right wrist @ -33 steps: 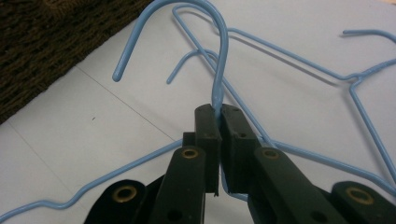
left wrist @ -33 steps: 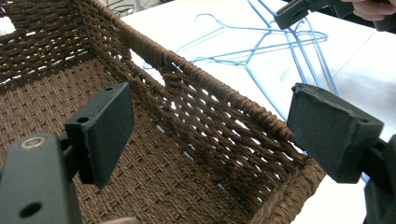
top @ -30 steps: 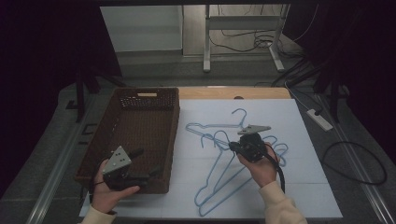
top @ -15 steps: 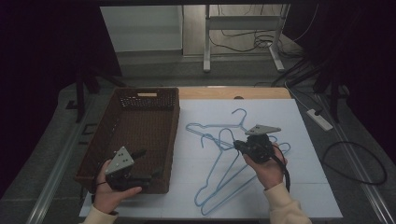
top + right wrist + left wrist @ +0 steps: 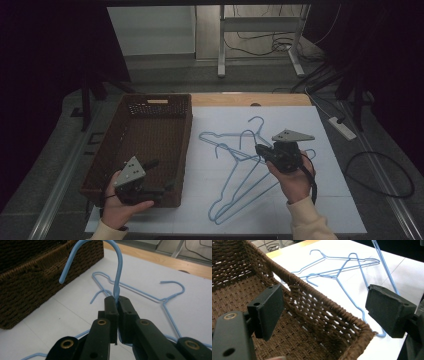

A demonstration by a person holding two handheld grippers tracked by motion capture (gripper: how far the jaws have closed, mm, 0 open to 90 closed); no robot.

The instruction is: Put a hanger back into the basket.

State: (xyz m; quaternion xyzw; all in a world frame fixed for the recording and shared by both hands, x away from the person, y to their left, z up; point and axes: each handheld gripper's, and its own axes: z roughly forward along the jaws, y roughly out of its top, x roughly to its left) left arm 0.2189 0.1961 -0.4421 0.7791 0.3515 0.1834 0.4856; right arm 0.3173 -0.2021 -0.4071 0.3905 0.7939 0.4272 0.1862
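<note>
The right hand-held gripper (image 5: 117,302) is pinching, jaws nearly together, the neck of a blue hanger (image 5: 117,270) whose body is trailing near-left over the surface (image 5: 320,130), with the basket (image 5: 187,150) lying to its left, where the left hand-held gripper (image 5: 324,312) is waiting wide open and empty.

We find no text, brand, number or sign that we can read. The pale tag (image 5: 157,101) on the far wall of the brown basket (image 5: 102,150) looks blank from here, too small for us to make out any lettering.
</note>
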